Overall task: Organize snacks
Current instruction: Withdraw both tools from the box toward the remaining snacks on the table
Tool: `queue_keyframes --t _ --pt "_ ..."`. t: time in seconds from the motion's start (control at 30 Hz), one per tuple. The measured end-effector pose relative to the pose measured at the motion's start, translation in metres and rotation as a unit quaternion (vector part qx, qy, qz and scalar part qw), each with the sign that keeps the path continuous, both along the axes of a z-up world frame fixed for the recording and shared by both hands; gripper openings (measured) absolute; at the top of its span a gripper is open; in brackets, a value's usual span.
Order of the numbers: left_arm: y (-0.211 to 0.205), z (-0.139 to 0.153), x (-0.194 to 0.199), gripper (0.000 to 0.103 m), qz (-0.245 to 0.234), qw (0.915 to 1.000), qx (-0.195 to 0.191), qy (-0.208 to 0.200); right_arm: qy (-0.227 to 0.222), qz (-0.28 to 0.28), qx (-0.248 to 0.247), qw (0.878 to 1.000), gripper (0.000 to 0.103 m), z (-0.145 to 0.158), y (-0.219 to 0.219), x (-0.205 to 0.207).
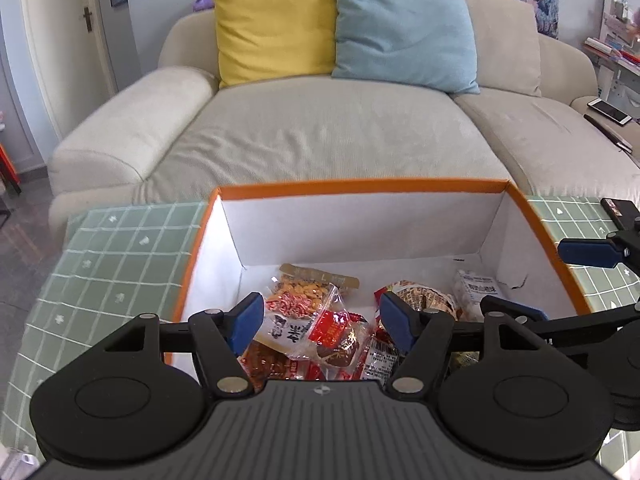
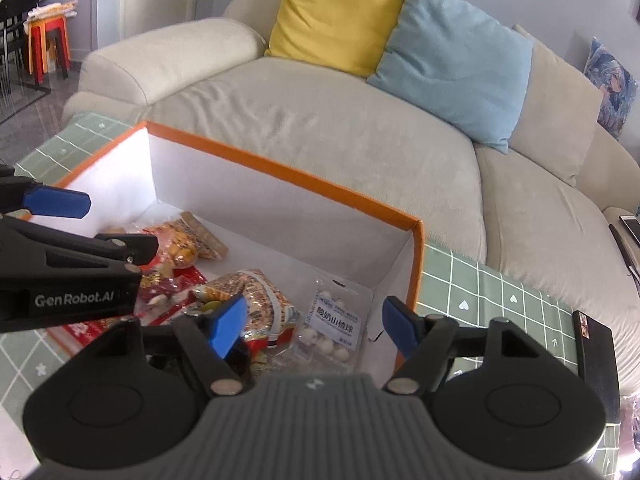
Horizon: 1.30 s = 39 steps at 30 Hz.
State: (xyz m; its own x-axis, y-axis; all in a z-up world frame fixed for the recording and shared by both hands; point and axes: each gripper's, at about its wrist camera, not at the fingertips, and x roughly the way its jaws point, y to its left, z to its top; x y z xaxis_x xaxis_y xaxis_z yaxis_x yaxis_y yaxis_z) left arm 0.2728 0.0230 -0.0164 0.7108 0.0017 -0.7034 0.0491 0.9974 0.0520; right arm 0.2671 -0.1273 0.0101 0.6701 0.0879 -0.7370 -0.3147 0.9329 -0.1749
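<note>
Closest in, the left gripper point(image 1: 320, 322) hangs over the lower middle of the frame with its blue pads spread wide and nothing between them; the right gripper point(image 2: 314, 326) is likewise parted and empty above its own heap. Under both lie the snack packets point(image 1: 316, 328), piled on the floor of the orange-edged box point(image 1: 360, 185). They look light, crinkly and slippery, soft enough to crush, so a pinch at a sealed edge or corner should serve better than squeezing the middle. The clear pouch of white balls point(image 2: 334, 328) lies flat and apart at the lower centre, the easiest pick; the round patterned bag point(image 2: 260, 296) beside it seems puffed, though blur makes that uncertain. The box walls hem in any reach. Beyond is the green checked tablecloth point(image 1: 120, 248), then the beige sofa point(image 1: 320, 128) with yellow cushion point(image 1: 272, 28) and blue cushion point(image 1: 404, 28).
</note>
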Motion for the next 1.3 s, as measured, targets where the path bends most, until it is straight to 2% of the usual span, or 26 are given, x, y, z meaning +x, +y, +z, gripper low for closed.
queue_keyframes --t 0.17,0.4,0.57,0.73,0.93,1.13,1.3 --pt "0.001 0.015 -0.023 0.078 0.007 0.9994 0.019 -0.027 -0.021 -0.01 0.024 0.999 0.073 0.015 -0.007 -0.025" --pt "0.007 0.026 -0.061 0.078 0.008 0.9983 0.006 -0.057 -0.049 -0.037 0.079 0.995 0.074 0.03 -0.023 -0.064" --pt "0.007 0.026 -0.089 0.078 0.004 0.9978 0.007 -0.066 -0.071 -0.045 0.094 0.992 0.074 0.028 -0.028 -0.099" --pt "0.003 0.014 -0.114 0.078 -0.005 0.9982 0.017 -0.057 -0.077 -0.053 0.104 0.99 0.074 0.016 -0.032 -0.132" --pt "0.004 -0.016 -0.138 0.078 -0.02 0.9993 0.016 -0.028 -0.067 -0.073 0.104 0.99 0.075 -0.01 -0.044 -0.162" --pt "-0.001 -0.047 -0.155 0.078 -0.049 0.9986 0.017 0.008 -0.03 -0.097 0.095 0.99 0.076 -0.047 -0.05 -0.184" --pt "0.0 -0.063 -0.159 0.078 -0.058 0.9978 0.018 0.025 -0.002 -0.092 0.084 0.992 0.076 -0.069 -0.05 -0.19"
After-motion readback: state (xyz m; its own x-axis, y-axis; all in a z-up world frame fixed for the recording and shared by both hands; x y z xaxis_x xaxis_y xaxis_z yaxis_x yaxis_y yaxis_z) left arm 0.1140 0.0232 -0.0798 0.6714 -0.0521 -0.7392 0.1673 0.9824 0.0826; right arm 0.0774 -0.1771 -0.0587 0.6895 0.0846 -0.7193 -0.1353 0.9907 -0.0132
